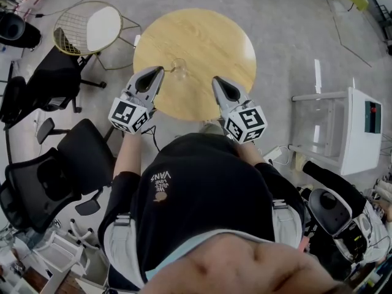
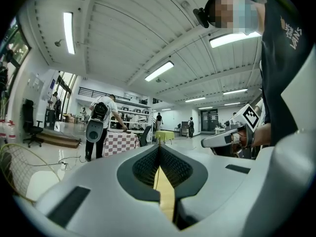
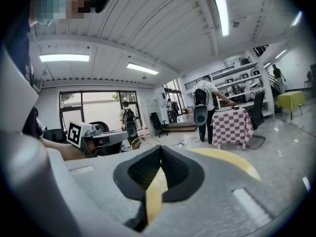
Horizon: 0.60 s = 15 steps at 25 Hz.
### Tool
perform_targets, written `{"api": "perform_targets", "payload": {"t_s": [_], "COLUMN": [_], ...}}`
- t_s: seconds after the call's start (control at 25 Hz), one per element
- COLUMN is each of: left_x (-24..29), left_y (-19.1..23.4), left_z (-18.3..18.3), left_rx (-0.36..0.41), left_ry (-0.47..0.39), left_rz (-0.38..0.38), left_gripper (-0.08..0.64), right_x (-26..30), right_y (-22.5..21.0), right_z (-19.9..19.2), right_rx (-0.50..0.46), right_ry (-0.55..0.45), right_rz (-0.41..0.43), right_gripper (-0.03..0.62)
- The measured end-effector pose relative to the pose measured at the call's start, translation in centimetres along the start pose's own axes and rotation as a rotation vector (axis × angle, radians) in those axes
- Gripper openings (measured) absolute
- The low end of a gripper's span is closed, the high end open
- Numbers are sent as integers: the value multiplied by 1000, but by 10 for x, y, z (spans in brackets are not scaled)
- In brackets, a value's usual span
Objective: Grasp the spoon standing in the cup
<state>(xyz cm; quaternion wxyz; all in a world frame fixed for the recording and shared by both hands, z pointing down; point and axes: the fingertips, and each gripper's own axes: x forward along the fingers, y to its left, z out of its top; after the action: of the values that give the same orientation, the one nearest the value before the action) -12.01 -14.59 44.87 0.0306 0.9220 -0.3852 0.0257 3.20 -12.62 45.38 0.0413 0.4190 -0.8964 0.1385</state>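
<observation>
A round wooden table (image 1: 202, 48) stood on the grey floor in front of the person. A clear cup (image 1: 179, 68) sat on the table near its close edge, on the left side. The cup looked small and see-through in the head view, and I could not make out the spoon in it. The left gripper (image 1: 158, 72) was held over the table edge, with its tip just beside the cup on the cup's left. Its two jaws were pressed together and nothing was between them. The right gripper (image 1: 218, 81) was held over the table edge too, well to the right of the cup. Its jaws were also pressed together with nothing in them. Both gripper views looked out across a big room and up at a white ceiling with long lights. In the left gripper view, a person with a backpack (image 2: 100, 125) stood far off by a checked table (image 2: 121, 143). A wire chair (image 1: 86, 28) with a white seat stood left of the wooden table, and black office chairs (image 1: 43, 182) stood on the person's left.
</observation>
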Motion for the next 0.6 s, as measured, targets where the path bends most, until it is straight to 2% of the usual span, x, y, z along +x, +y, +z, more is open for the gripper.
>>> {"api": "perform_targets", "payload": {"t_s": [0.6], "left_x": [-36], "left_y": [2], "left_z": [-5], "left_rx": [-17], "left_ry": [-1], "left_rz": [34], "left_gripper": [12], "right_x": [8], "right_y": [23], "right_z": [-5], "right_rx": [3], "right_ry": [-5], "right_rz": [17], "right_gripper": [-2]}}
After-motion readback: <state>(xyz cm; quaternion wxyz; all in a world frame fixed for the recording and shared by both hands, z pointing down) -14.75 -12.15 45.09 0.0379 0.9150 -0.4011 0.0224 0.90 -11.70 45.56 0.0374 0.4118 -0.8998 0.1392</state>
